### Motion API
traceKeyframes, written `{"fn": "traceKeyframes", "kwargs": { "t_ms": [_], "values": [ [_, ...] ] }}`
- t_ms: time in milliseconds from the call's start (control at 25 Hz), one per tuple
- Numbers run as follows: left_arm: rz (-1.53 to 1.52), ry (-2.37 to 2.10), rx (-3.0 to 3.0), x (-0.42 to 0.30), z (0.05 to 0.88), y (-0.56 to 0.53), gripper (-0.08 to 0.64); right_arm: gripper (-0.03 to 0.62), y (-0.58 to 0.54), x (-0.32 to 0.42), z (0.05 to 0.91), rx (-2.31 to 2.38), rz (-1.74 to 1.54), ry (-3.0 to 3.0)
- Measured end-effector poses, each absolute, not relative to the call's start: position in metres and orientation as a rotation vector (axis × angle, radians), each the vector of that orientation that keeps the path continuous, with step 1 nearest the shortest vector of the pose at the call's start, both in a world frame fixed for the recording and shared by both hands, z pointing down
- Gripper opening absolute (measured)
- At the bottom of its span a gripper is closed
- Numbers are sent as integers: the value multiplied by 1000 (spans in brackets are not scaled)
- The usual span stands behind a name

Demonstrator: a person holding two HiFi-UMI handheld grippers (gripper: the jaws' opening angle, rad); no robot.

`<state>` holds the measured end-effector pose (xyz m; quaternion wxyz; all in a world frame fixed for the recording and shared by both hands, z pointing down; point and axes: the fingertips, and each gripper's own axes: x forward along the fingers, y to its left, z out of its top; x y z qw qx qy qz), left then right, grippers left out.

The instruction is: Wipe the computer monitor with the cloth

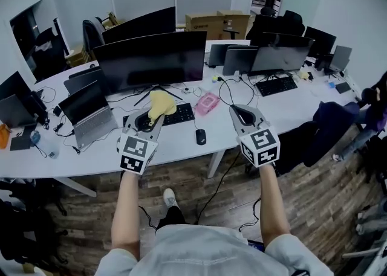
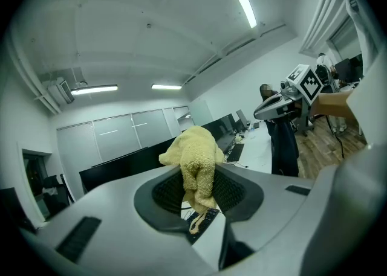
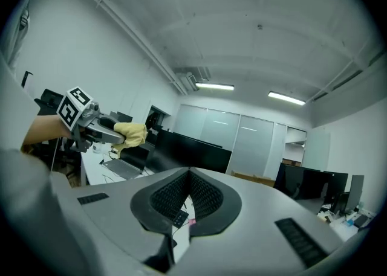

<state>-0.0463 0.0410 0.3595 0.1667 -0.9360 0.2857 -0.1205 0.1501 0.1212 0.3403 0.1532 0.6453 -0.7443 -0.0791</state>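
The wide black monitor (image 1: 151, 60) stands on the white desk (image 1: 181, 145) straight ahead. My left gripper (image 1: 150, 116) is shut on a yellow cloth (image 1: 162, 104), held up in front of the monitor's lower edge, above the keyboard (image 1: 182, 113). In the left gripper view the cloth (image 2: 195, 163) bulges out from between the jaws (image 2: 196, 184) and hangs below them. My right gripper (image 1: 237, 110) hovers level with it to the right, jaws shut with nothing in them (image 3: 188, 173). The right gripper view shows the left gripper (image 3: 100, 128), the cloth (image 3: 130, 134) and the monitor (image 3: 193, 153).
A mouse (image 1: 201, 136) and a pink object (image 1: 207, 103) lie on the desk between the grippers. An open laptop (image 1: 91, 112) sits left, more monitors (image 1: 278, 54) and a second keyboard (image 1: 276, 85) right. Cables trail across the desk. A chair with a dark jacket (image 1: 329, 127) stands at right.
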Motion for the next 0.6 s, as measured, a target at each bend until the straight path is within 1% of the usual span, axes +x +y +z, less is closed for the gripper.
{"fn": "traceKeyframes", "kwargs": {
  "t_ms": [320, 600],
  "values": [
    [-337, 707, -2664, -24, 343, -99, 118, 23, -11, 158, 321, 1900, -198, -2106],
    [-324, 626, -2675, -12, 334, -187, 118, 23, -89, 166, 314, 1983, -174, -2077]
  ]
}}
